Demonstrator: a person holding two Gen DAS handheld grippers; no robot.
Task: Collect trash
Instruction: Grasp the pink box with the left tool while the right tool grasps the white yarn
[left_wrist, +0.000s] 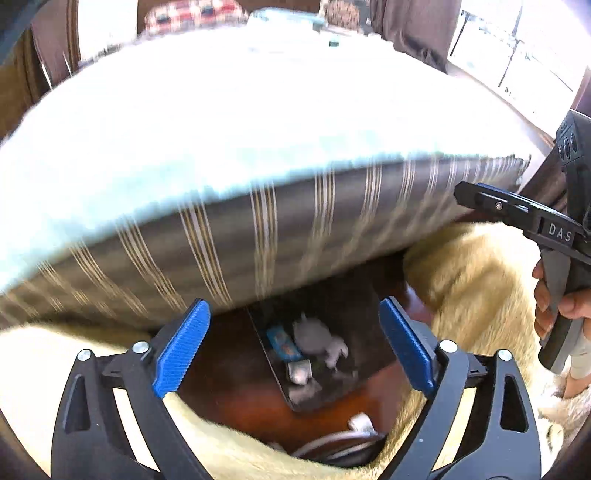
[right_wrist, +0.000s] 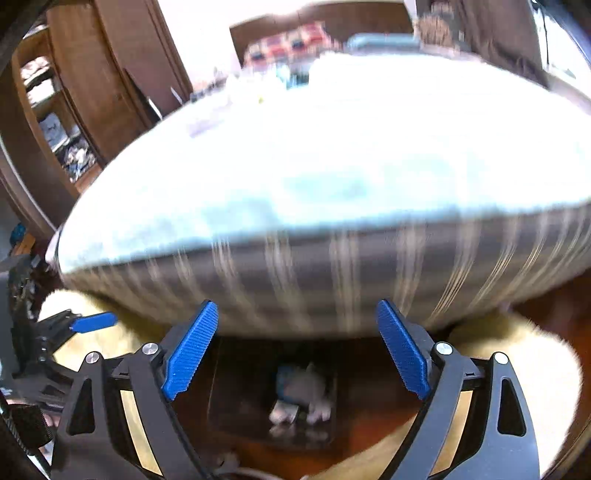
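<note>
- left gripper (left_wrist: 295, 347): fingers spread wide, nothing between them, hanging over the dark tray (left_wrist: 373, 362) on the wood floor (left_wrist: 236, 406).
- right gripper (right_wrist: 297, 350): fingers also wide, holding nothing, aimed at the same tray from beside the left one.
- Trash sits in the tray, just under the bed edge (left_wrist: 280, 221): crumpled tissue (left_wrist: 317, 338), blue wrapper (left_wrist: 282, 341) touching it, small white scrap (left_wrist: 300, 371) nearer the camera. Right view is blurred, same pile shows but pieces hard to separate.
- Fuzzy cream rug (left_wrist: 476, 273) flanks the tray on both sides; white cable (left_wrist: 343, 439) lies near the tray's front edge.
- Step in hand, my read: reaching in for the first piece; nothing picked yet.
- To do it well: take one piece at a time, tissue first since it sits on top; come straight down, straddle it, close on its bulk, not a loose corner.
- Keep low clearance from the mattress overhang; avoid snagging cable or rug fibres.
- Flat wrapper probably needs an edge pinch.
</note>
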